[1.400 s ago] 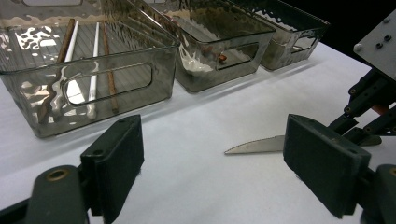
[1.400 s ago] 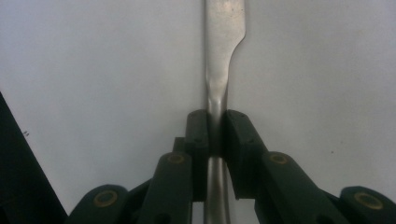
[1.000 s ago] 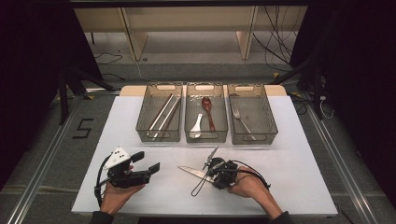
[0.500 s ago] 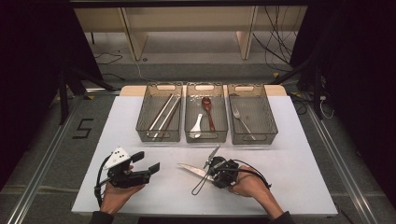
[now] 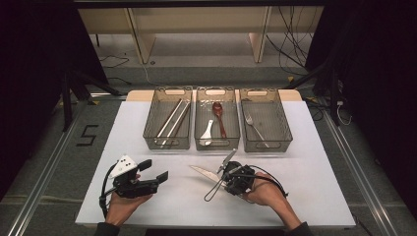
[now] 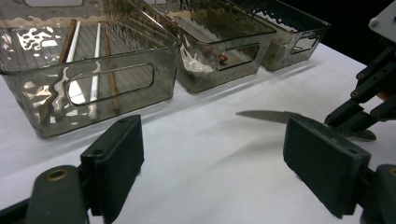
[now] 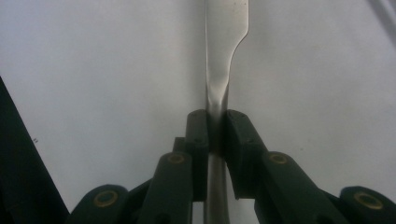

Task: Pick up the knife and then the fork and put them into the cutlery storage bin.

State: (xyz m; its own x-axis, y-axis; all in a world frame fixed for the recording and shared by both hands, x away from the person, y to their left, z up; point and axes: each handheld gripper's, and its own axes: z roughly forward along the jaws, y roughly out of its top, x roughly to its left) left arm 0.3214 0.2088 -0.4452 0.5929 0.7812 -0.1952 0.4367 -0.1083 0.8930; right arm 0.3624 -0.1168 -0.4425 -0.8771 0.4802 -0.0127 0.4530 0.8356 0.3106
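Note:
A silver table knife (image 5: 200, 172) is clamped between the jaws of my right gripper (image 5: 220, 178), blade pointing left, just above the white table (image 5: 305, 162) at front centre. In the right gripper view the pads (image 7: 200, 135) press on the knife (image 7: 223, 46) at its neck, and the gripper (image 7: 216, 130) is shut on it. My left gripper (image 5: 154, 170) rests at the front left, open with nothing between its jaws. In the left gripper view that open gripper (image 6: 219, 163) faces the knife blade (image 6: 266, 115) and the right gripper (image 6: 359, 112) farther off.
Three smoky clear bins stand in a row at the table's back. The left bin (image 5: 167, 142) holds chopsticks, the middle bin (image 5: 216, 143) a white and a red spoon, the right bin (image 5: 268, 145) a fork. Bare white tabletop lies between the bins and the grippers.
The right gripper has shifted slightly with the knife still in its jaws. The left hand has stayed in place.

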